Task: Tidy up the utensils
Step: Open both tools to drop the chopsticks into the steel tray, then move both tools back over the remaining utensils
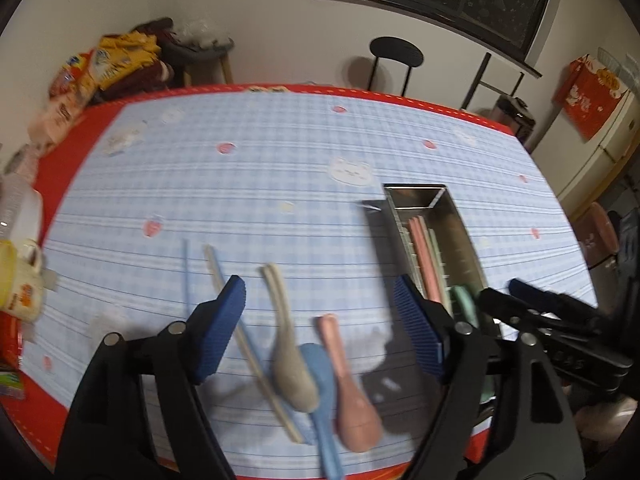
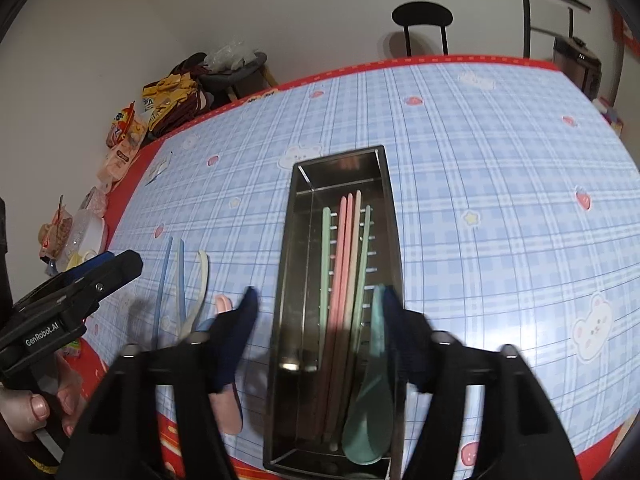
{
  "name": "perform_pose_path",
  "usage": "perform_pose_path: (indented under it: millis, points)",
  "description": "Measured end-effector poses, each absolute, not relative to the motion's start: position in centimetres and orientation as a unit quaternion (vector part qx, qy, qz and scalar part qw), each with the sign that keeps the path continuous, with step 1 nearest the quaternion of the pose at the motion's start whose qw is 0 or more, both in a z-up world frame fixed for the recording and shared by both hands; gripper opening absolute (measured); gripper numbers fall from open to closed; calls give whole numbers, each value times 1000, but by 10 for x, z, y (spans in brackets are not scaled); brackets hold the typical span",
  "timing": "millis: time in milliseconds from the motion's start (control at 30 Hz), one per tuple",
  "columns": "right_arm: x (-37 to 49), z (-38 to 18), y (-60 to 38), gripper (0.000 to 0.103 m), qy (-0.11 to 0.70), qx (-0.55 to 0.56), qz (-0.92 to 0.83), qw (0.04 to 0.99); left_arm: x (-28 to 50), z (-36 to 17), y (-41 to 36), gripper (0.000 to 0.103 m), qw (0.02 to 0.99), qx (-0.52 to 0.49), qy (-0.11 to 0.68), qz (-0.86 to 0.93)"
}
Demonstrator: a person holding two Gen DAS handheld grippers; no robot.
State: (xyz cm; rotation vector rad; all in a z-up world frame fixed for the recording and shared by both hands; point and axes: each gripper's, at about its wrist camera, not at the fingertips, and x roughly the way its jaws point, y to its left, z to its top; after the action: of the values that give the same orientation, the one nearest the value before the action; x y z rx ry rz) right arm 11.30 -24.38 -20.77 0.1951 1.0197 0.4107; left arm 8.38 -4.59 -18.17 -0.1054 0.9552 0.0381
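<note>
While both tongs hang spread above the table [image 2: 500,200] with nothing between their pads, the sorting appears roughly half done. Right tongs [image 2: 320,320] straddle the near end of the steel tray [image 2: 340,160], one pad on each side of it. Inside lie a green spoon [image 2: 370,420], bowl toward the camera and just inside the right pad, with green chopsticks [image 2: 326,248] and pink chopsticks [image 2: 345,248] running lengthwise away from the tongs; these pieces count as stowed.

Left tongs [image 1: 320,328] hover over what is left, all loose on the cloth well left of the tray. Directly between and below their pads lie three spoons close together: beige spoon [image 1: 294,380], blue spoon [image 1: 320,376] and pink spoon [image 1: 352,412], bowls nearest the camera. A beige chopstick [image 1: 256,356] passes under the left pad, and a thin blue chopstick [image 1: 186,280] lies beyond it; exact stick counts cannot be told through the blur.

All utensils look like matte pastel plastic, slim-handled and light. Judging by this, about five or more pieces await transfer.
</note>
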Motion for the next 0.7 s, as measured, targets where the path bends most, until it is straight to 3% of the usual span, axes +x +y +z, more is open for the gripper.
perform_pose_path:
  millis: [100, 233, 700]
  points:
    - [109, -203, -239, 98, 478, 94, 198, 851, 78, -178, -38, 87, 890, -39, 452, 33]
    - [105, -201, -223, 97, 482, 83, 202, 849, 70, -174, -27, 93, 892, -29, 448, 46]
    - [86, -197, -169, 97, 479, 39, 208, 852, 53, -179, 19, 95, 884, -37, 461, 65]
